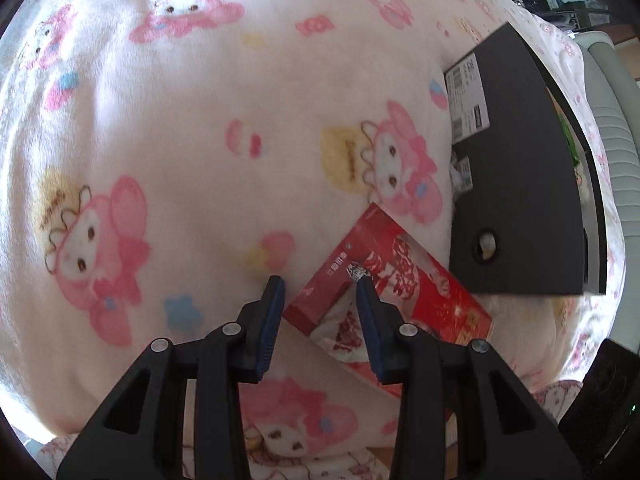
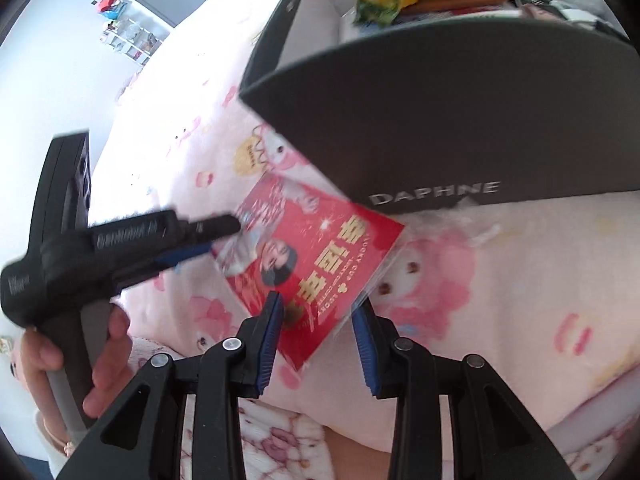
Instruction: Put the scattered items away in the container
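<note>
Beside the dark box [image 2: 440, 120], touching its near corner, lies the red packet [image 2: 320, 248]. It looks light, flat, slippery in clear wrap; an edge grip suits. Left gripper [image 1: 320, 284] and right gripper [image 2: 318, 304] both gape, straddling it. Soft pink blanket [image 1: 180, 140], bright bedroom.

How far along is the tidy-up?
Done: the dark grey cardboard box already holds plush toys and other items. In hand: nothing gripped; the open left gripper and open right gripper both close in on the flat red packet lying on the pink blanket. Left: lifting that packet into the box.
</note>
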